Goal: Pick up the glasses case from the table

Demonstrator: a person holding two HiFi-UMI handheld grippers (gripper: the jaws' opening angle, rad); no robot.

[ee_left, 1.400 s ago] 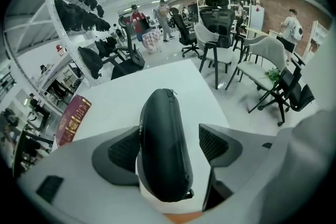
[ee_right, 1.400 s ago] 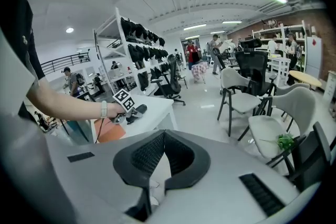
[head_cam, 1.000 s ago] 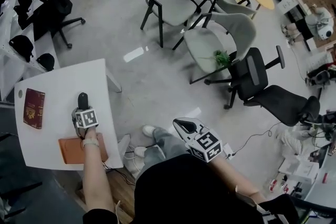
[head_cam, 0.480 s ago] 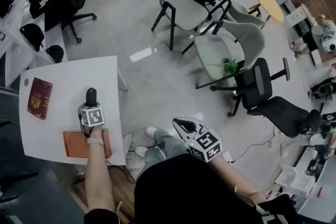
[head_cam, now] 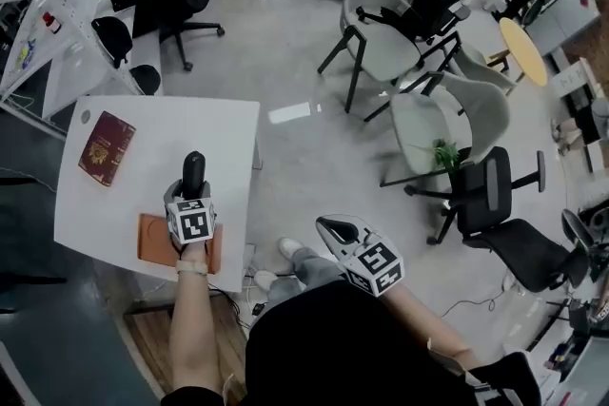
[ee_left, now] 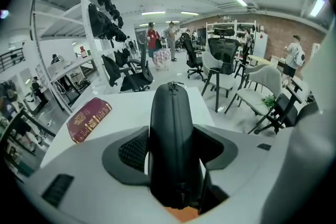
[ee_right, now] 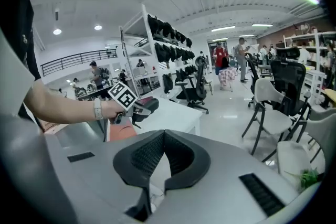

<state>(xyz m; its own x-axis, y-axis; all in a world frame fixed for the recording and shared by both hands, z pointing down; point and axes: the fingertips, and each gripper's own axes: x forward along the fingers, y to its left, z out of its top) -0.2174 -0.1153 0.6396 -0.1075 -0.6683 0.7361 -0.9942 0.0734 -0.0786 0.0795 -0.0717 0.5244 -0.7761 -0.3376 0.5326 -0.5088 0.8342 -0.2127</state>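
The glasses case (head_cam: 193,168) is a black zipped hard case. My left gripper (head_cam: 193,189) is shut on it and holds it above the white table (head_cam: 152,133). In the left gripper view the case (ee_left: 170,134) stands lengthwise between both pads (ee_left: 132,150), its far end pointing away over the table. The right gripper view shows the case (ee_right: 148,105) off the tabletop in my left gripper (ee_right: 137,109). My right gripper (head_cam: 333,227) hovers off the table over the floor. Its jaws (ee_right: 164,136) meet at the tips with nothing between them.
A dark red passport-like booklet (head_cam: 105,147) lies at the table's far left. An orange flat pouch (head_cam: 157,242) lies at the near edge under my left hand. Office chairs (head_cam: 390,33) stand on the floor to the right, and shelving (ee_left: 97,13) beyond the table.
My left gripper has risen with the case, now clear of the tabletop. The right gripper has shifted a little sideways. The head view has panned, so the table sits further right.
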